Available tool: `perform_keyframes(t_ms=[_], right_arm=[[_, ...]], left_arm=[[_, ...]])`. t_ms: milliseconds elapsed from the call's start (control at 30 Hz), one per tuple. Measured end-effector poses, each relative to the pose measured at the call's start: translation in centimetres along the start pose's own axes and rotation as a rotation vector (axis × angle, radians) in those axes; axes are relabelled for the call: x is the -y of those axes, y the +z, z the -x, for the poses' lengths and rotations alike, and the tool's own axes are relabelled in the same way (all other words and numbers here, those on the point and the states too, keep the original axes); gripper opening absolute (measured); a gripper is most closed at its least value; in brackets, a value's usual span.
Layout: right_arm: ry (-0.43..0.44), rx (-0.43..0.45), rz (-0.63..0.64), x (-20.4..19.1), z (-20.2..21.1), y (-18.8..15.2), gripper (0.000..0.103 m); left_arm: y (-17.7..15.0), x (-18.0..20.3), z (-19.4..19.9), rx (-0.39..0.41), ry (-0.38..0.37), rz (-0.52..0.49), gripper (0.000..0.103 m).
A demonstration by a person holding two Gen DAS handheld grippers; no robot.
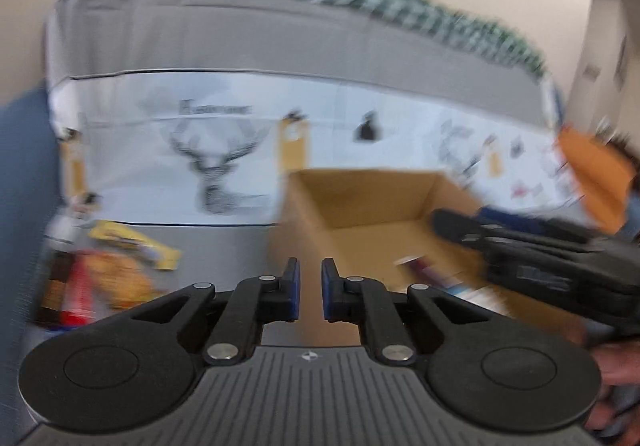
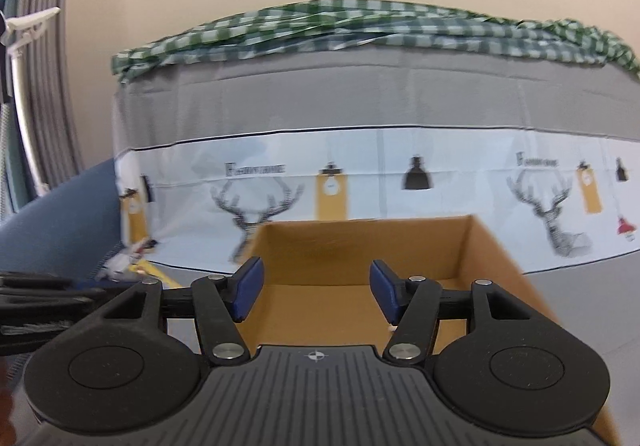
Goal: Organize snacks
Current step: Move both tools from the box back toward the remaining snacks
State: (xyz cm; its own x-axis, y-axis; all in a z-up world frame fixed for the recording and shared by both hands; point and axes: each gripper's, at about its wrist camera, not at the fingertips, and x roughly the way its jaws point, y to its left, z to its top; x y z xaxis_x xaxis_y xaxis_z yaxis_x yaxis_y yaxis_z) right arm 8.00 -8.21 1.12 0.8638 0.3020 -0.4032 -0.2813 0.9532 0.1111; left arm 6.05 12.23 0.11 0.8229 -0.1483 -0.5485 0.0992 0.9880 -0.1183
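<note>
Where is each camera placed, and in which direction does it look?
Left wrist: sits on the left gripper, looks forward at the snacks and box; the right gripper and a hand show at the right edge.
Right wrist: sits on the right gripper, looks into the box; the left gripper shows at the left.
Both share the box and deer cloth.

Both wrist cameras look forward and slightly down, close over the shared cardboard box [image 1: 376,201] [image 2: 360,246].
</note>
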Motion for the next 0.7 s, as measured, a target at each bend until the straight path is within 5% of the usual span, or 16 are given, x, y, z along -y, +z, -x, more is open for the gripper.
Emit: perform_keyframes(t_ms=[200,300,333,433,700], right_arm=[[0.110,0.003,0.015,-5.0,0.4,-0.7,0.060],[0.194,0.000,0.047,-8.2,0.3,-1.4,0.058],[0.218,-0.002,0.064,-9.1,0.2,-1.7,0.057],[0.287,-0.027,0.094,-12.0,-0.6,-2.3,0.057],[0.339,-0.172,0.127,-15.9,-5.4,-5.9,0.060]], left_arm=[[-0.3,-8.4,1.2,0.065,0.195,0.093,0.012],[-2.6,-12.8,-0.1,-0.061,0.312,0.194,0.010],[-2.6,-13.8,0.2,-0.048,0.345,0.233,0.010],[-2.7,-15.7,0.1,-0.043,0.347,0.309,0.011],[-2.8,-15.4,-2.3,-0.068,0.412,0.201,0.011]])
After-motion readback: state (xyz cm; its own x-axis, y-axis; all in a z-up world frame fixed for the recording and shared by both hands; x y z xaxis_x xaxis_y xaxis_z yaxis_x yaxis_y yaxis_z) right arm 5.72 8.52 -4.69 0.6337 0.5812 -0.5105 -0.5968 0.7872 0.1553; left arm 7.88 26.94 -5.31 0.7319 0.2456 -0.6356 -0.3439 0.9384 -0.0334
